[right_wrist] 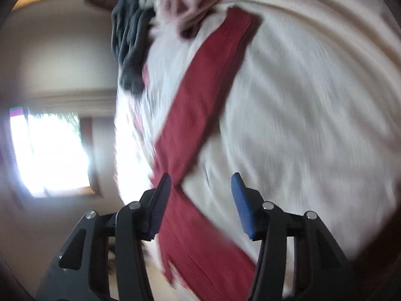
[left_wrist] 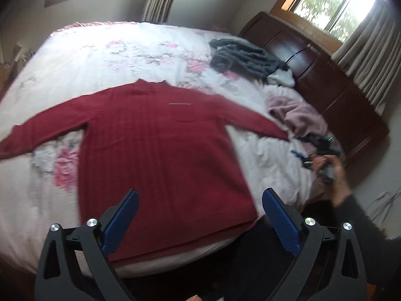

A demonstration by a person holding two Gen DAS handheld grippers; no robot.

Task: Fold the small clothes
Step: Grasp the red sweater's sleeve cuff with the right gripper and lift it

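A dark red ribbed sweater [left_wrist: 160,148] lies flat, front up, on the bed with both sleeves spread out. My left gripper [left_wrist: 200,195] hangs open above its hem at the bed's near edge, holding nothing. Off to the right, a hand holds my right gripper [left_wrist: 308,158] beside the cuff of the right sleeve. In the right wrist view that red sleeve [right_wrist: 200,115] runs diagonally up from between the fingers. There my right gripper [right_wrist: 200,183] is open, tilted sideways close over the sleeve, not closed on it.
A floral white bedspread [left_wrist: 125,50] covers the bed. A grey garment [left_wrist: 245,57] and a pink one [left_wrist: 295,115] lie crumpled near the dark wooden headboard [left_wrist: 325,80]. Curtained windows are behind. A dark sleeve [left_wrist: 361,225] reaches in at the right.
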